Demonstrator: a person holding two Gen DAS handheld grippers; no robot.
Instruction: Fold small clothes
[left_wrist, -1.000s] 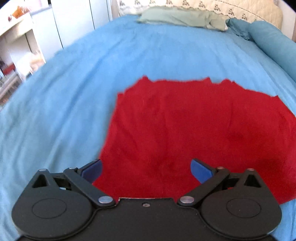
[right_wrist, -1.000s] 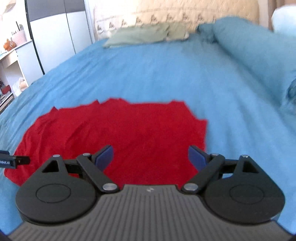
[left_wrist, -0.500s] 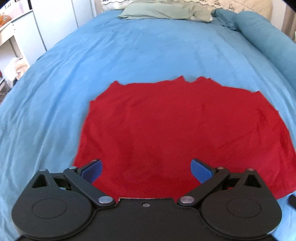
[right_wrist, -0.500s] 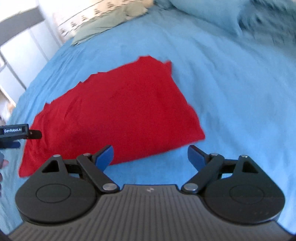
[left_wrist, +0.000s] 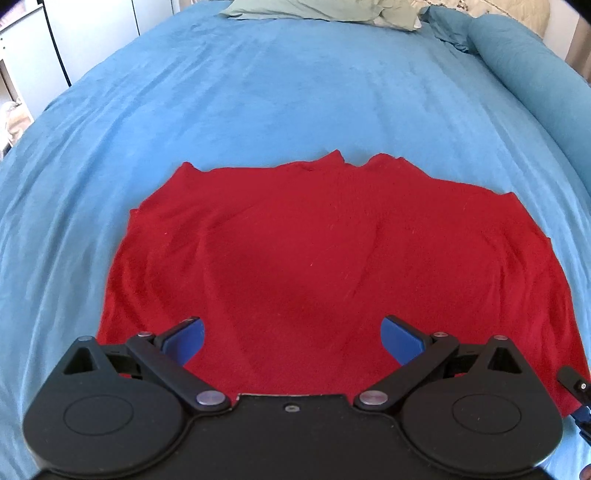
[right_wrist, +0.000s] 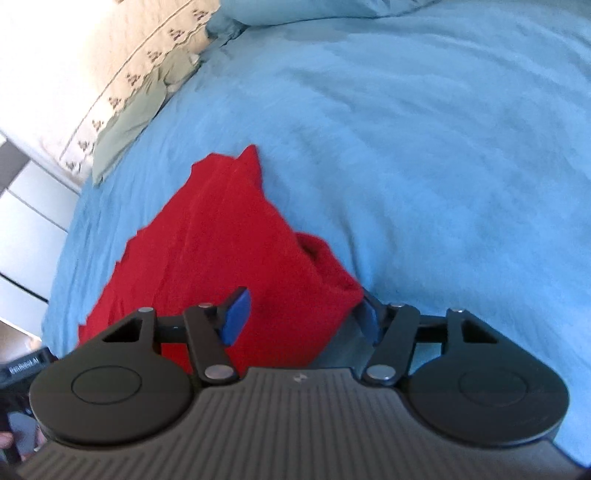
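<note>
The red garment (left_wrist: 325, 258) lies spread flat on the blue bedcover (left_wrist: 295, 92), near the foot end and well apart from the green pillow (left_wrist: 317, 9), so it is ready for a fold. The right gripper (right_wrist: 303, 317) is at the garment's right near corner, which bunches up between its two fingers; the jaws stand wide apart and do not grip yet. The left gripper (left_wrist: 291, 341) hovers over the near edge of the garment, also wide open and holding nothing, probably waiting to take its own corner.
</note>
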